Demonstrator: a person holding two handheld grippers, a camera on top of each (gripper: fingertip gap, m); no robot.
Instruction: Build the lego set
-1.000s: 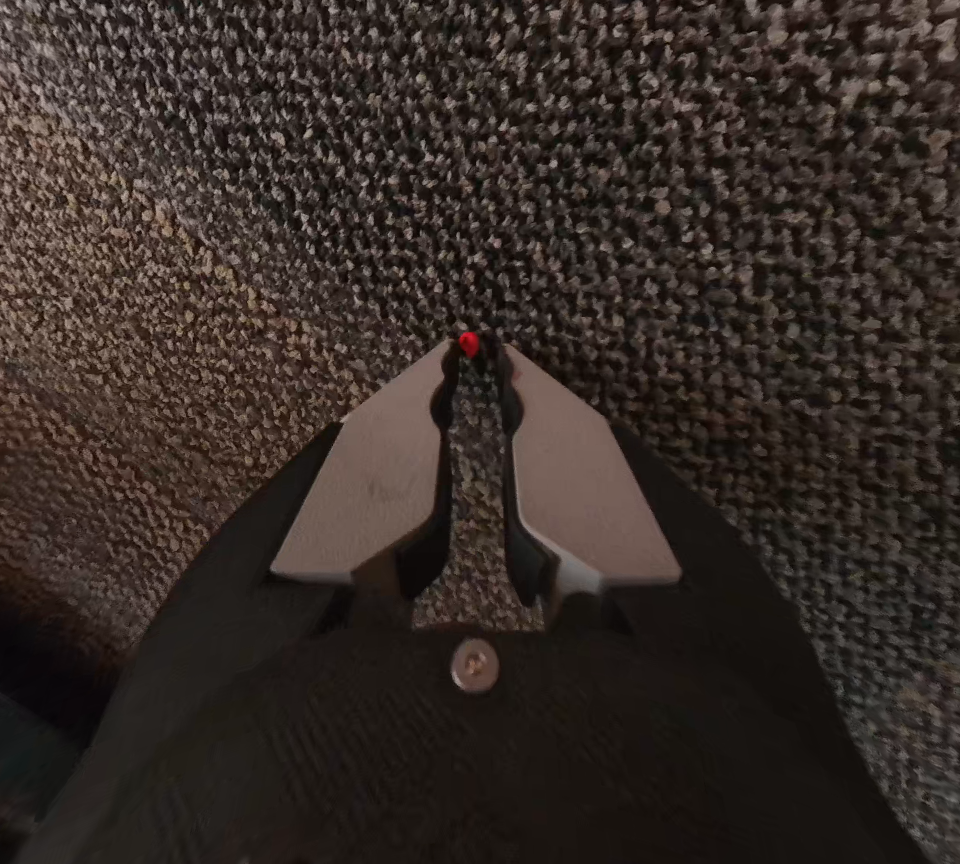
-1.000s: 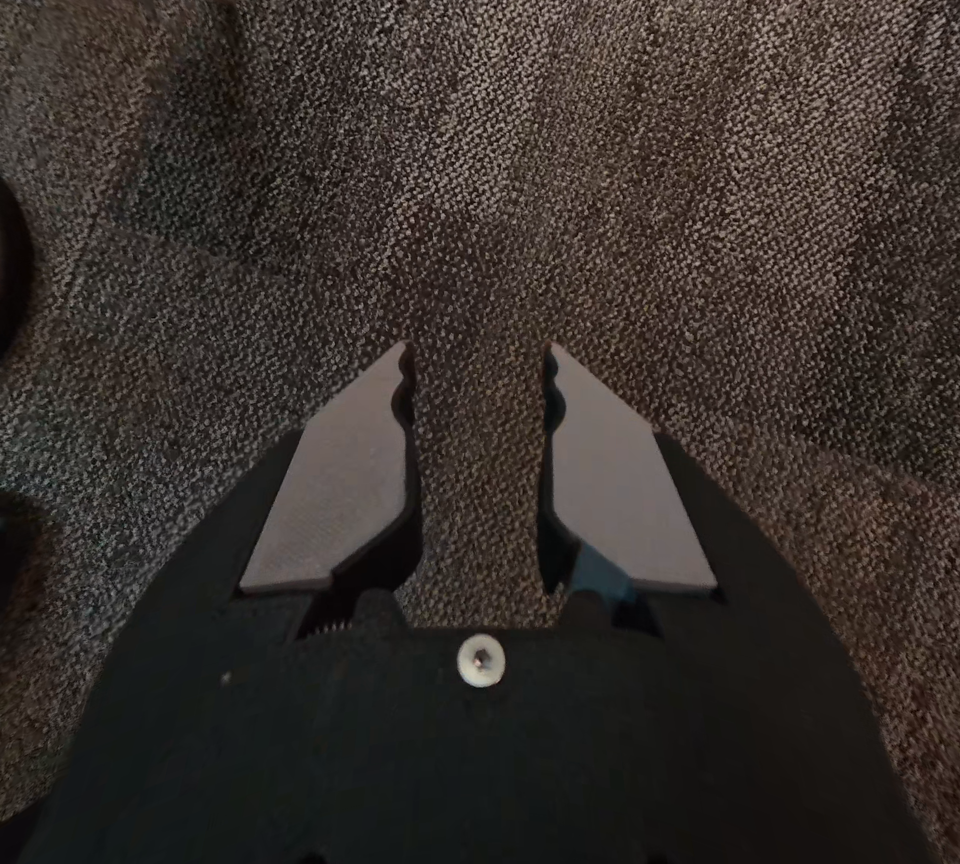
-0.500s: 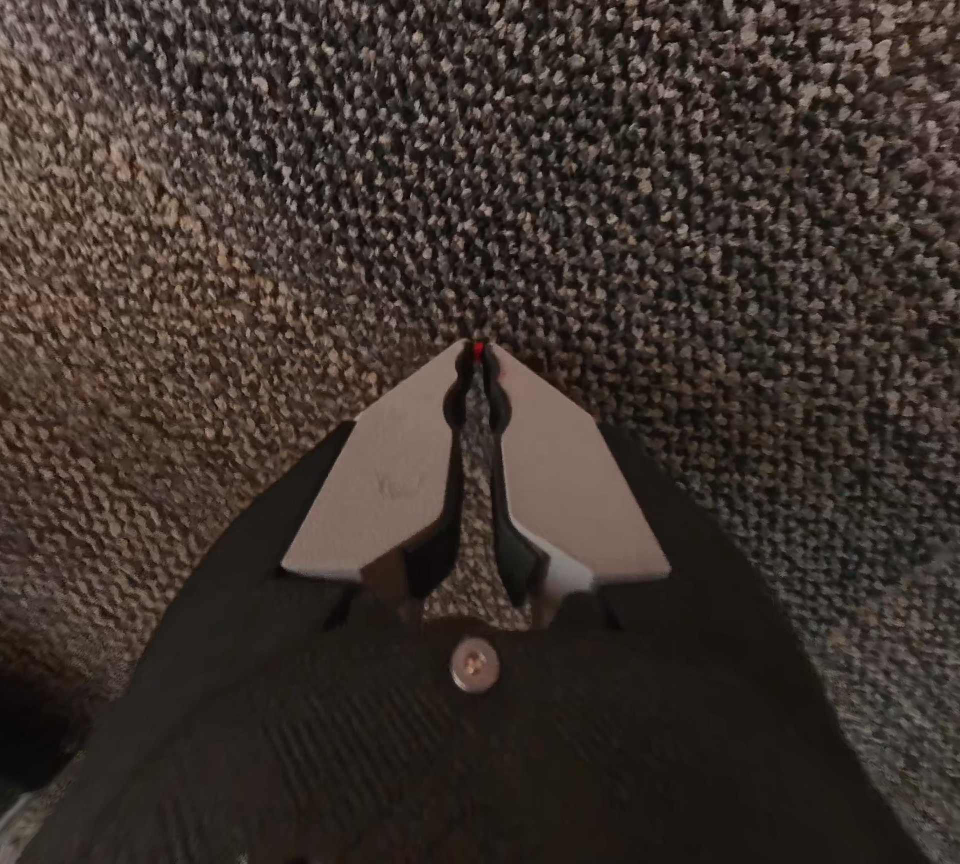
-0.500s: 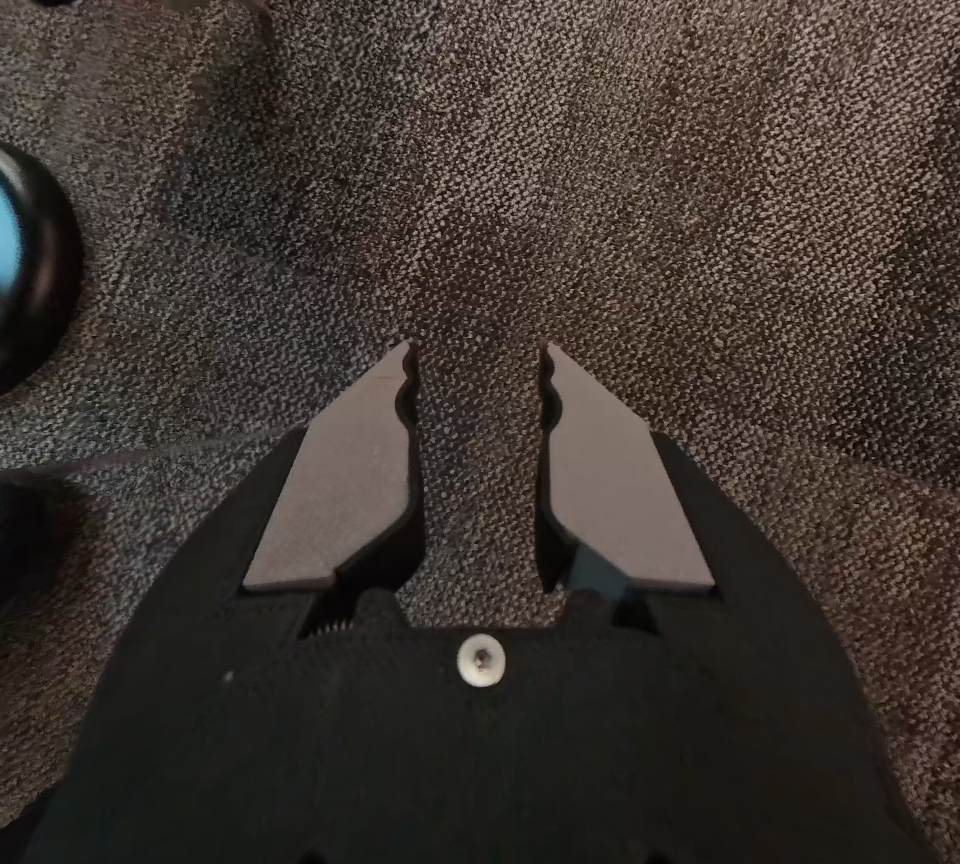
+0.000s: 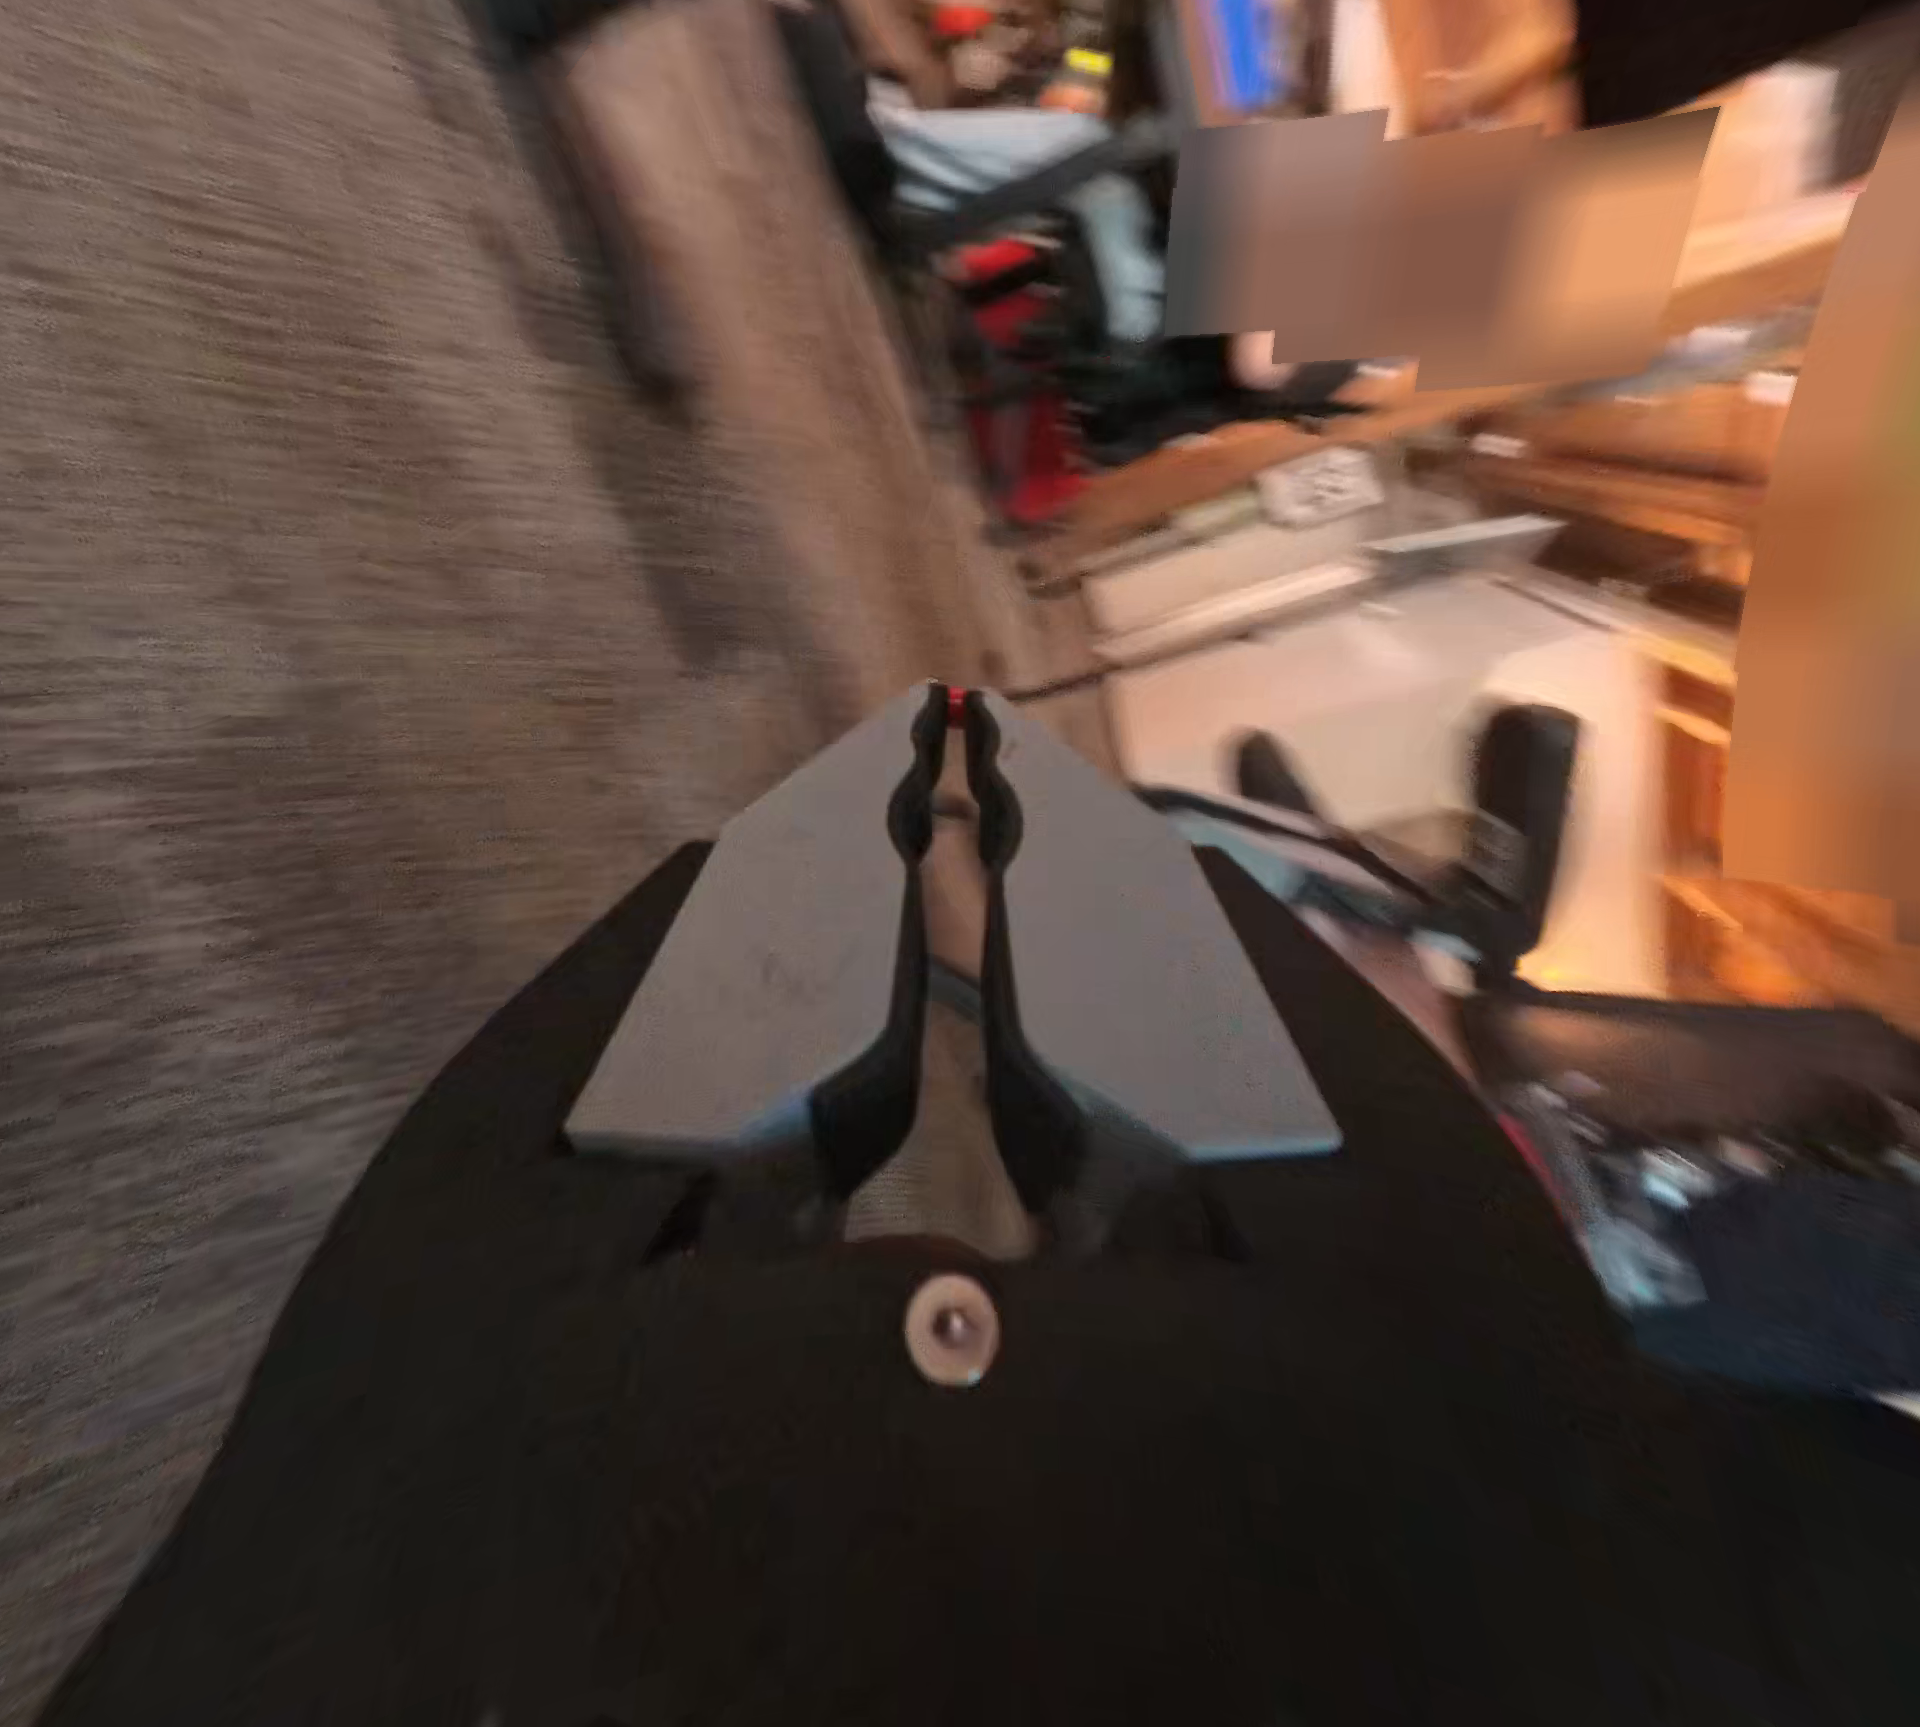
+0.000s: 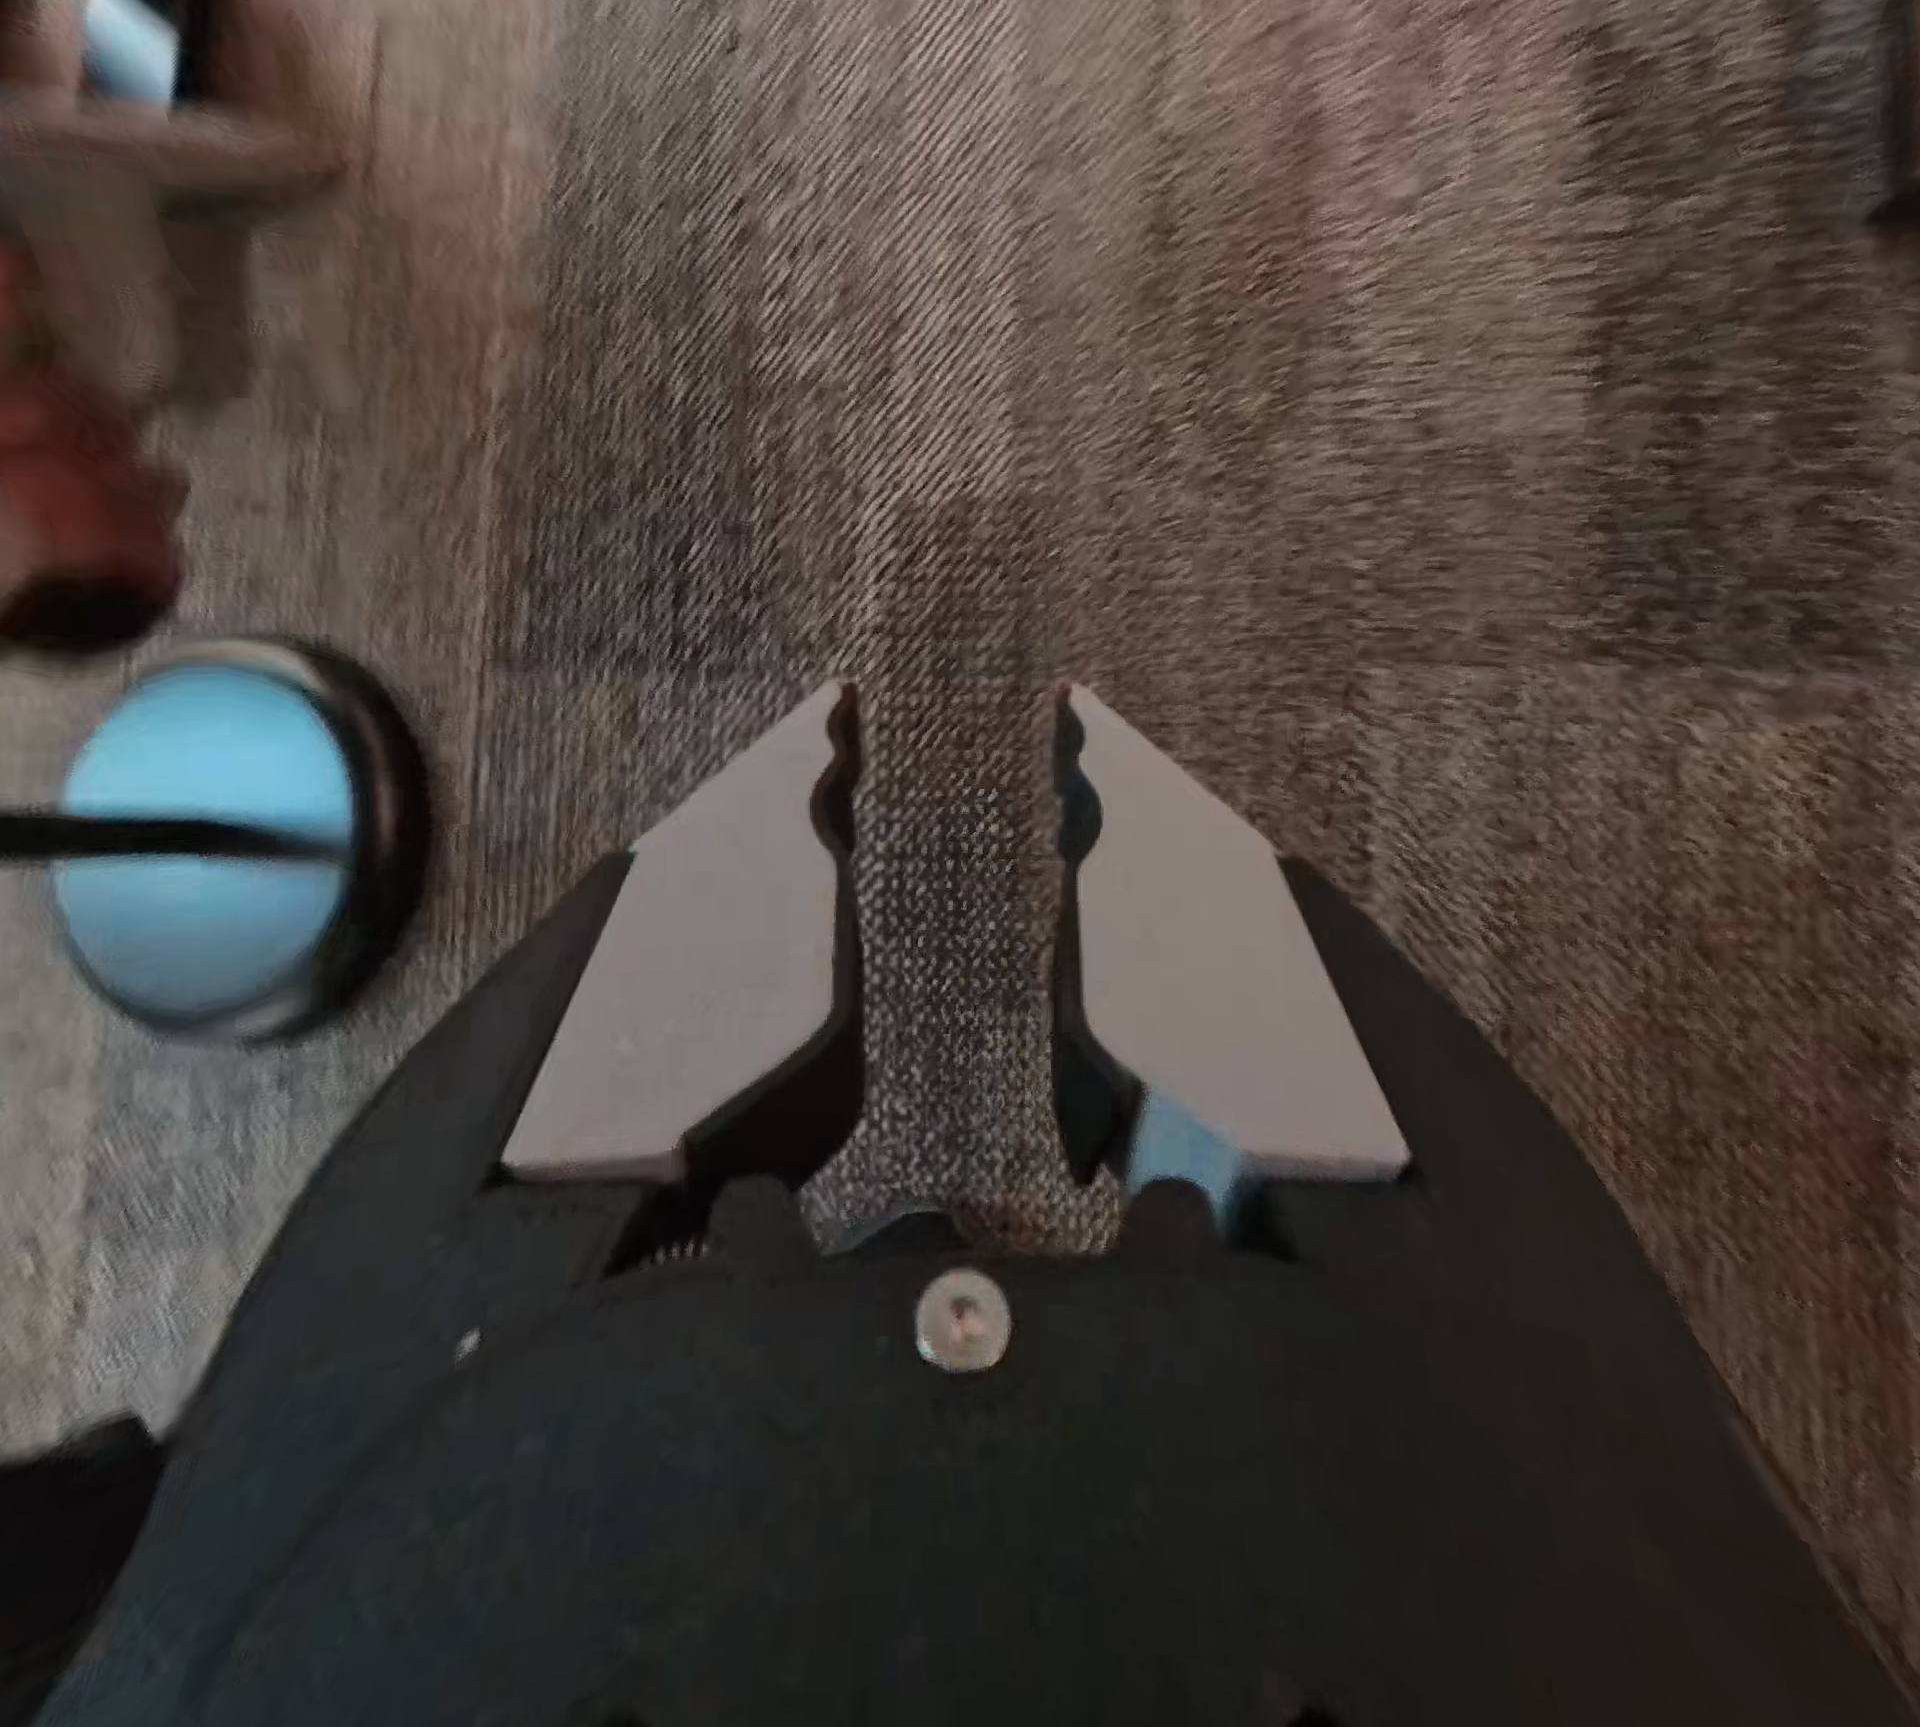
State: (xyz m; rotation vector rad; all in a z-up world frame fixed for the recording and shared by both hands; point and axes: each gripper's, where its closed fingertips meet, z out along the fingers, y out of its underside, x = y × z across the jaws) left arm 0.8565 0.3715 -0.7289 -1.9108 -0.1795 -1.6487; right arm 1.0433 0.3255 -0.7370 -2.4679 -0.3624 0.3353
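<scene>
The left hand-held gripper pinches a tiny red lego piece by its very tips above the carpet, the right hand-held gripper gaping empty, so I'd fear it slipping into the pile, far from the cluttered bench.

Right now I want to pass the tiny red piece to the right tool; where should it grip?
Probably the tip of the red piece, the only part poking past the shut left tool. Bring the open right tool head-on from the front, jaws turned crosswise to the left's; blur hides its shape.
</scene>
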